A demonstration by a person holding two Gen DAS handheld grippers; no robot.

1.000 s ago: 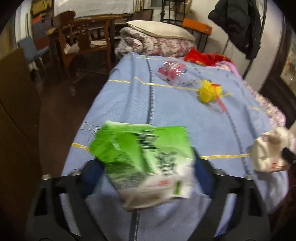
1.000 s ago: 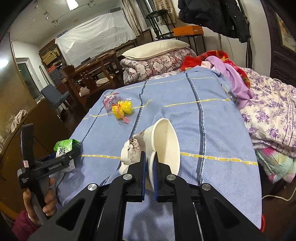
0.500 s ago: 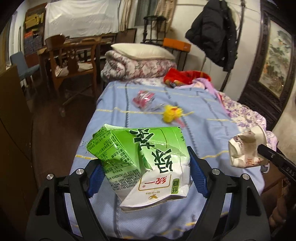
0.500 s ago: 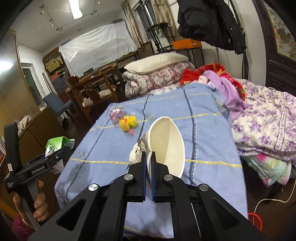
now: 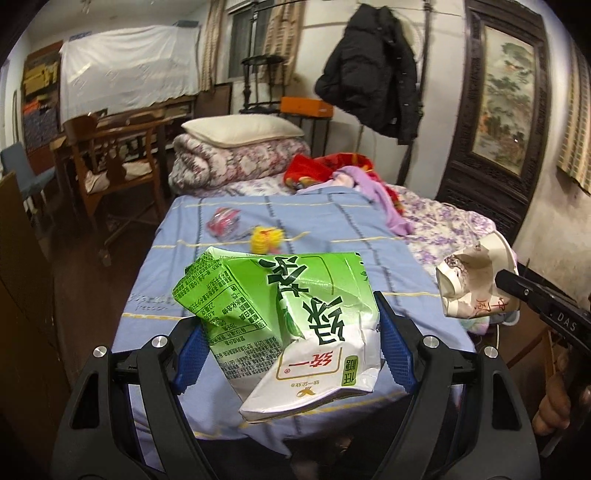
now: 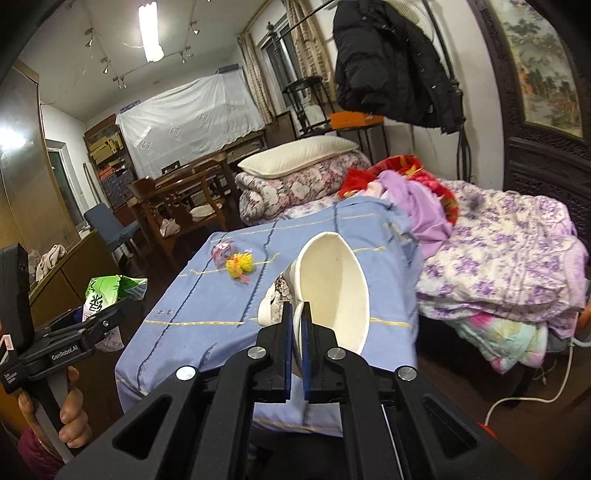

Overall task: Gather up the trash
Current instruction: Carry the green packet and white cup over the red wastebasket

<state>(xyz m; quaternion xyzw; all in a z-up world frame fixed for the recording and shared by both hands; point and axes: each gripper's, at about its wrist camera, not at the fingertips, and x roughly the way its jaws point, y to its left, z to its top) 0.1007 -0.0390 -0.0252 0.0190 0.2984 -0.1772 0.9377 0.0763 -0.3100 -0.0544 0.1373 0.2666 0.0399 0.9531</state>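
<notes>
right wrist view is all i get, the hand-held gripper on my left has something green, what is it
Observer: A crumpled green drink carton, clamped between the blue pads of the left hand-held gripper.
Operator: anything printed on my paper cup's outside
Observer: Yes, red characters low on the crushed paper cup, held by the right hand-held gripper.
Operator: trash still on the bed
Observer: A red wrapper and a yellow wad lie on the blue sheet.

Ceiling tube lamp point(image 6: 150, 31) glaring, room otherwise dim; frames sharp; fisheye bends edges, corners black.
</notes>
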